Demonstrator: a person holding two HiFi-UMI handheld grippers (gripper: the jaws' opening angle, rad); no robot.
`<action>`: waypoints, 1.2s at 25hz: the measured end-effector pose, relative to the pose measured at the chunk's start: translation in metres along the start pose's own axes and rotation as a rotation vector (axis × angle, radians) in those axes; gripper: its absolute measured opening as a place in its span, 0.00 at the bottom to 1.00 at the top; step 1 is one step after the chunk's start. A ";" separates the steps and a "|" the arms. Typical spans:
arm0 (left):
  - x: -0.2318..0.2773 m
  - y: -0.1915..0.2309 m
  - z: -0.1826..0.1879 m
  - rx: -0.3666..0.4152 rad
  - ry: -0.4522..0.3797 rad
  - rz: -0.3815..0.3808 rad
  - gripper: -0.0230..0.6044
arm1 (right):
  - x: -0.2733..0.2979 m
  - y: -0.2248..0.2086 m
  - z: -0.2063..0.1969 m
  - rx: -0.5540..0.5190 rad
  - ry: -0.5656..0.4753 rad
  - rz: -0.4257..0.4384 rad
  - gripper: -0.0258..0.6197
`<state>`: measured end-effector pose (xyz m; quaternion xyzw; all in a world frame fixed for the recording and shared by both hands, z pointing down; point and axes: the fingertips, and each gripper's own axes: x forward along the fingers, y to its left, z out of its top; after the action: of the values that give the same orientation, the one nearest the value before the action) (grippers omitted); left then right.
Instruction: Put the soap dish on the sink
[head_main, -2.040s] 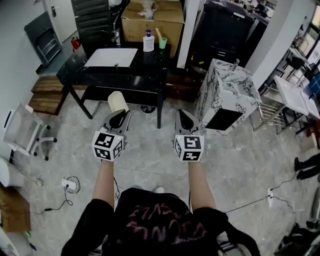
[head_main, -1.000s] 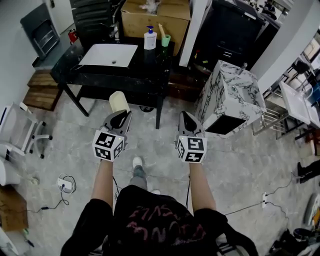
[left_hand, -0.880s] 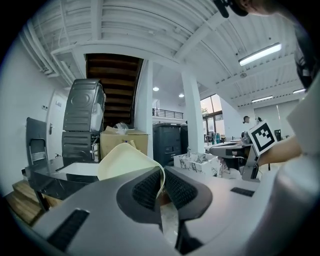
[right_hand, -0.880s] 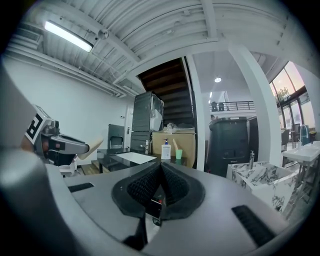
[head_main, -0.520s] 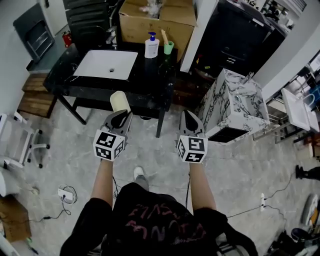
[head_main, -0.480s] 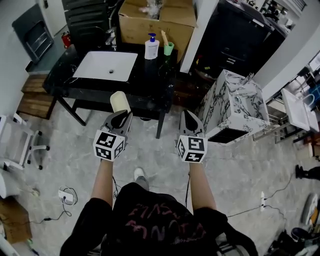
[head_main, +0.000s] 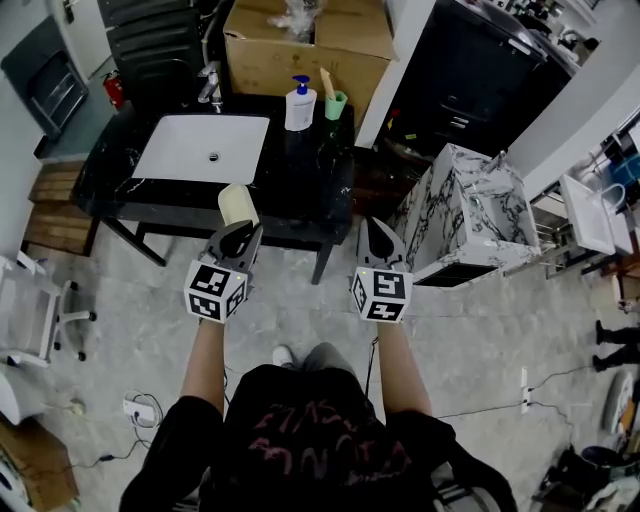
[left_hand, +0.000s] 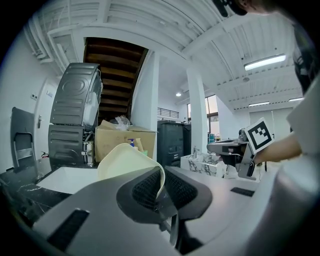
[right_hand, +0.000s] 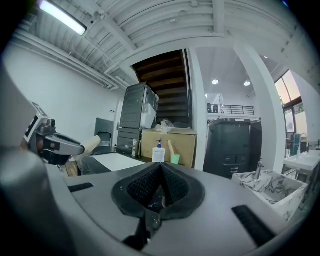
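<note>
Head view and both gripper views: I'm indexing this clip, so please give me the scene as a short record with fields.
held item: cream plastic soap dish, clamped by its edge in the left tool
right tool: jaws together, nothing between them
target: white rectangular sink basin, set in a black marble-top table
dish status: in the air, not yet set down
on table: white pump bottle, green cup
beside table: white marble-pattern cabinet

Sink (head_main: 200, 148) nearer, soap dish (head_main: 237, 205) now seemingly over edge of black table (head_main: 300, 172)
</note>
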<state>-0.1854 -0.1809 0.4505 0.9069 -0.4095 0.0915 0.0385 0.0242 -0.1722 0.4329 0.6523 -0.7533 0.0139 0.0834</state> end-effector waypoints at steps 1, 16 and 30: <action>0.004 0.003 -0.001 -0.002 0.001 -0.002 0.10 | 0.005 -0.001 0.000 -0.002 0.001 -0.005 0.06; 0.095 0.038 0.001 -0.009 0.050 0.036 0.10 | 0.112 -0.043 -0.002 0.045 0.011 0.071 0.06; 0.219 0.043 0.011 -0.028 0.118 0.097 0.10 | 0.215 -0.116 -0.012 0.063 0.037 0.183 0.06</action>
<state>-0.0748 -0.3721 0.4825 0.8784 -0.4512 0.1407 0.0709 0.1103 -0.3992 0.4650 0.5828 -0.8071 0.0569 0.0751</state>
